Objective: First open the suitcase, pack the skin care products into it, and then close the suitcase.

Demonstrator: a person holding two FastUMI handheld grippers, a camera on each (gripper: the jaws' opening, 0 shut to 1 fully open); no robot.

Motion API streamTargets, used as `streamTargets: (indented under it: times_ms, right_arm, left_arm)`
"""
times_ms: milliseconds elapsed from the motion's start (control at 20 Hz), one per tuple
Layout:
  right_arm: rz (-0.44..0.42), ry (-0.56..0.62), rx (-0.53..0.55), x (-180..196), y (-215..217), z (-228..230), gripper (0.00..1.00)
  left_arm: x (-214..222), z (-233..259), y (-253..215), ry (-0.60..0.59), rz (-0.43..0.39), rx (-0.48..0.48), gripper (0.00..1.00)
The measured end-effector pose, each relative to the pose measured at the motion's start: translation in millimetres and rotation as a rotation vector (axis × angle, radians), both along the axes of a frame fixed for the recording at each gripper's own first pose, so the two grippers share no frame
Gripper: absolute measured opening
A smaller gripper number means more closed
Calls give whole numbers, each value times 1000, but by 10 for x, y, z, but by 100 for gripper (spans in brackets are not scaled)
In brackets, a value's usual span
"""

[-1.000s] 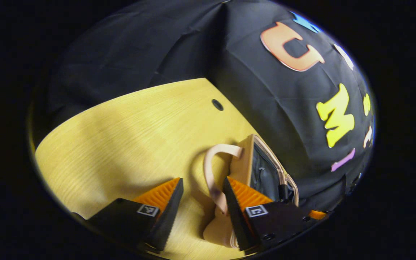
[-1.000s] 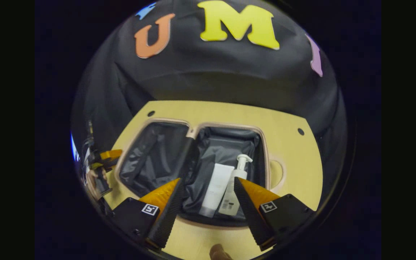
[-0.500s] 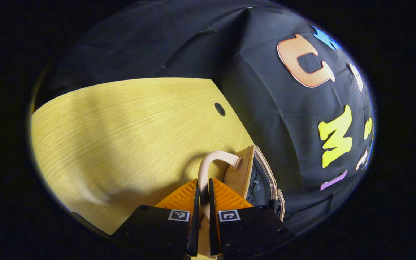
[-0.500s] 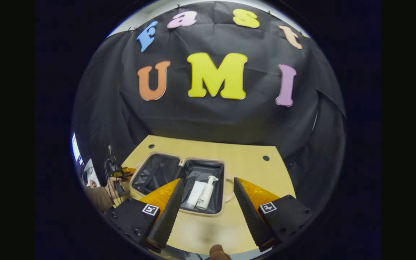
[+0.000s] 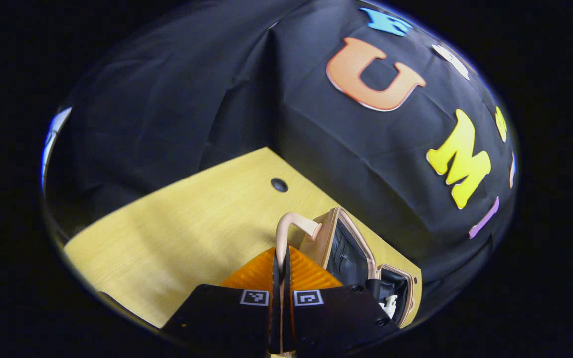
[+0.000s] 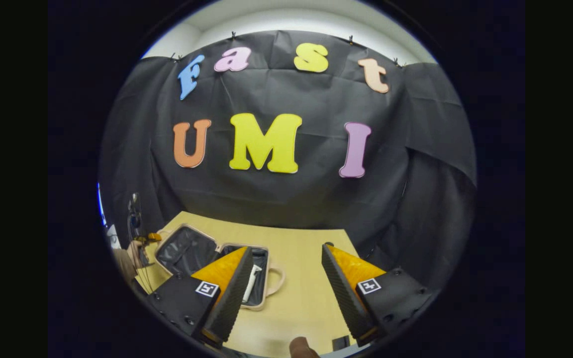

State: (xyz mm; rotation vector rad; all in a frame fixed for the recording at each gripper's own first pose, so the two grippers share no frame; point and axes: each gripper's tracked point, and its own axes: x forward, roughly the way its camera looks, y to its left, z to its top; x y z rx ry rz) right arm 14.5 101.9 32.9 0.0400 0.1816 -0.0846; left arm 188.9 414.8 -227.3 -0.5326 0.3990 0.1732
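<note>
While the suitcase (image 6: pixel 202 258) lies open on the table (image 6: pixel 301 278), the packing part looks done, and only the closing is left. In the right gripper view you can see a white bottle (image 6: pixel 251 281) lying inside the half of the case nearer that gripper. In the left gripper view a bit of white (image 5: pixel 391 303) peeks out of that same half.

Your left gripper (image 5: pixel 280 278) has its two fingers squeezed tight on the handle (image 5: pixel 286 228) of the lid (image 5: pixel 338 238). The lid is tipped up off the table, partway over, so I think you are in the middle of swinging it shut. It is not down on the other half yet. You can tell because the dark lining inside is in plain sight.

Your right gripper (image 6: pixel 281 278) hangs up high and well away from the case, over the bare table. Its fingers are spread wide and hold nothing.

What is left for you: bring the lid all the way down onto the packed half, then let go of the handle. I cannot tell whether the case has a zip or a clasp to fasten.
</note>
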Motion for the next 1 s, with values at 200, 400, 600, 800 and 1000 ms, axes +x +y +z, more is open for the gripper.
streamTargets:
  times_ms: [200, 400, 600, 800, 1000]
  right_arm:
    - [27, -51, 18, 8, -194, -23, 82]
    - [33, -52, 11, 47, -459, -80, 81]
    - [56, -51, 48, 64, -690, -135, 81]
    - [74, -41, 47, 4, -1045, -316, 81]
    - [85, -18, 57, -118, -1384, -529, 81]
  left_arm:
    - [-83, 882, -508, -101, -32, 287, 4]
    - [-331, 1497, -1487, -215, -97, 541, 4]
    - [-561, 1844, -2488, -261, -159, 680, 4]
    - [-528, 1545, -3382, -250, -216, 716, 4]
    - [-440, 1155, -4080, -212, -296, 762, 4]
